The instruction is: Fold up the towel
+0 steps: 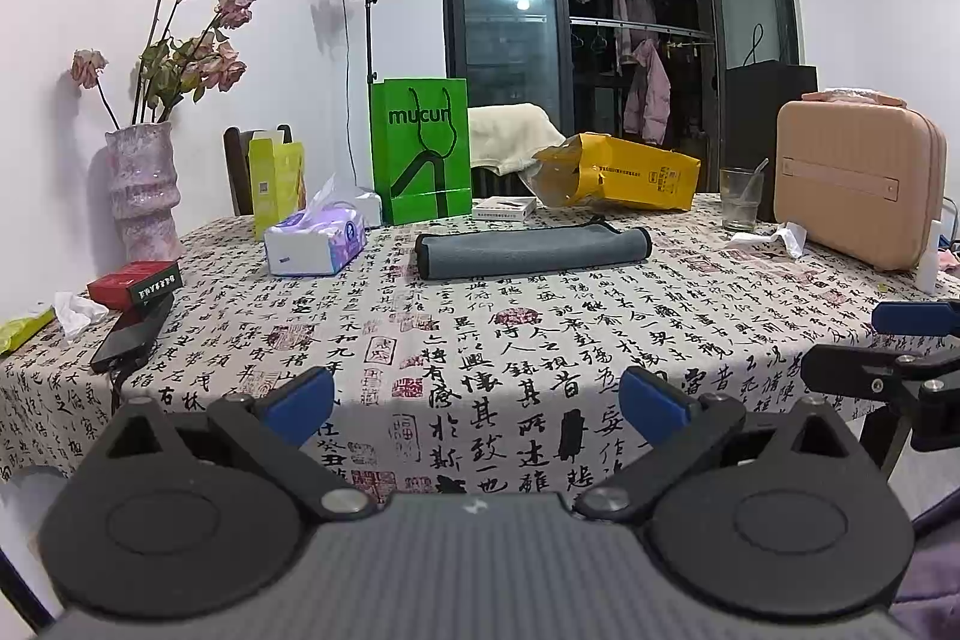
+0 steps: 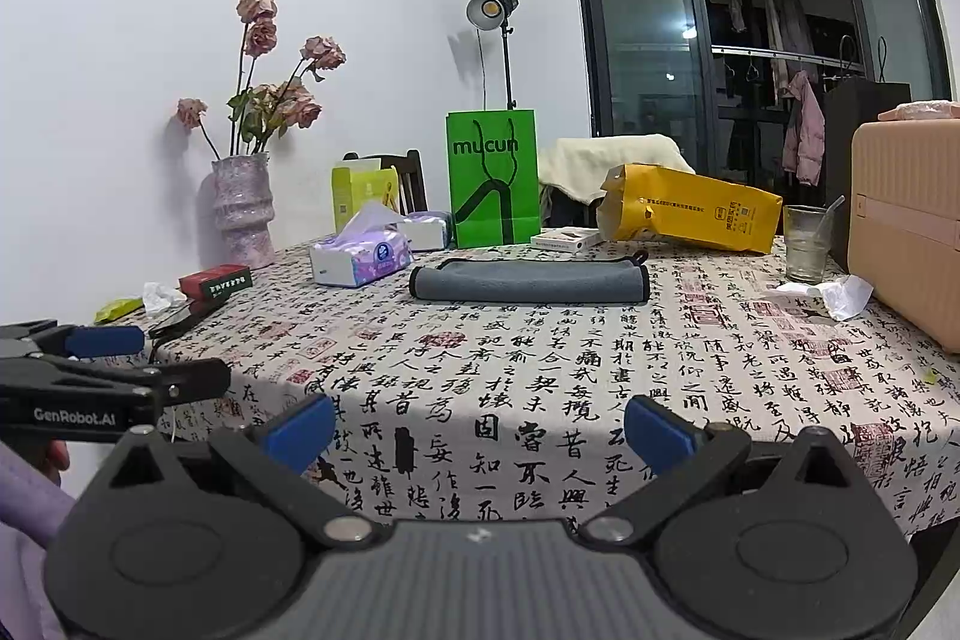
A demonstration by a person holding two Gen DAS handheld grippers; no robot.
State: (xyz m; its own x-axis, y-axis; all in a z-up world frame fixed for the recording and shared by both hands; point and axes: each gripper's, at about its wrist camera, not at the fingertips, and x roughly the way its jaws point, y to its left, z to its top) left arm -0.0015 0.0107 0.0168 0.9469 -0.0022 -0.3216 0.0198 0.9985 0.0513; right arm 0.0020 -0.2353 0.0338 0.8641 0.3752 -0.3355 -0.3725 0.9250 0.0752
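Note:
A grey towel [image 1: 531,251] with black edging lies folded into a long flat strip on the far middle of the table; it also shows in the right wrist view [image 2: 528,281]. My left gripper [image 1: 477,409] is open and empty, held near the table's front edge, well short of the towel. My right gripper [image 2: 480,430] is open and empty too, at the front edge. Each gripper shows in the other's view, the right one at the right [image 1: 888,340] and the left one at the left [image 2: 120,358].
The table wears a calligraphy-print cloth [image 1: 510,340]. Behind the towel stand a green paper bag [image 1: 420,148], a yellow bag [image 1: 624,175], a tissue pack [image 1: 315,241] and a glass [image 1: 741,199]. A vase [image 1: 144,187] stands far left, a pink case [image 1: 858,184] far right.

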